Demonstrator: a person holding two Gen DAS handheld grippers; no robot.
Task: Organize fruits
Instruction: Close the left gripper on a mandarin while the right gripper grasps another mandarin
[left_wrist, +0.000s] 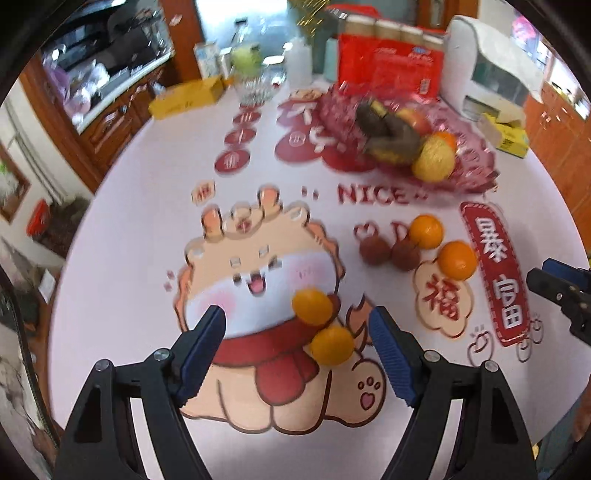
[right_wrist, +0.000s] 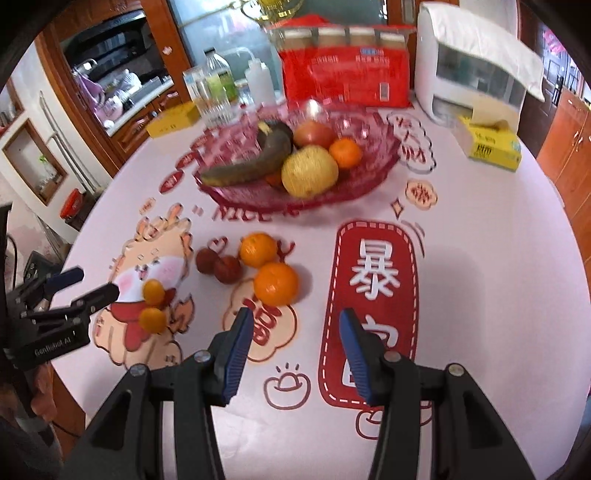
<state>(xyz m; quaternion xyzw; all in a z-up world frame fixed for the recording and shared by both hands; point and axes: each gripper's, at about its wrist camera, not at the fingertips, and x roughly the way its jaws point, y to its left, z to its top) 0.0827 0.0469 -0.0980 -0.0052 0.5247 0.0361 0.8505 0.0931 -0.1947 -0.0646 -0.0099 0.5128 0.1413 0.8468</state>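
Fruit count on the printed white tablecloth (right_wrist: 480, 266): four round glossy orange citrus, two small (left_wrist: 312, 306) touching each other, two larger (right_wrist: 276, 283); two dark-red wrinkled round fruits (right_wrist: 229, 268) beside them. Ridged translucent pink glass bowl (right_wrist: 380, 162) holds a blackened banana (right_wrist: 255, 162), rough yellow pear, apple, mandarin. Left gripper (left_wrist: 297, 334) jaws apart around the small pair, no contact. Right gripper (right_wrist: 297, 334) jaws apart, empty.

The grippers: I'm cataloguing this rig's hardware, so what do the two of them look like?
Both match: the left gripper and right gripper have black angular linkage arms with silver pivot screws and blue ribbed pads on the fingers. In the right wrist view, the left gripper's body carries white lettering that looks like "GenRobot AI".
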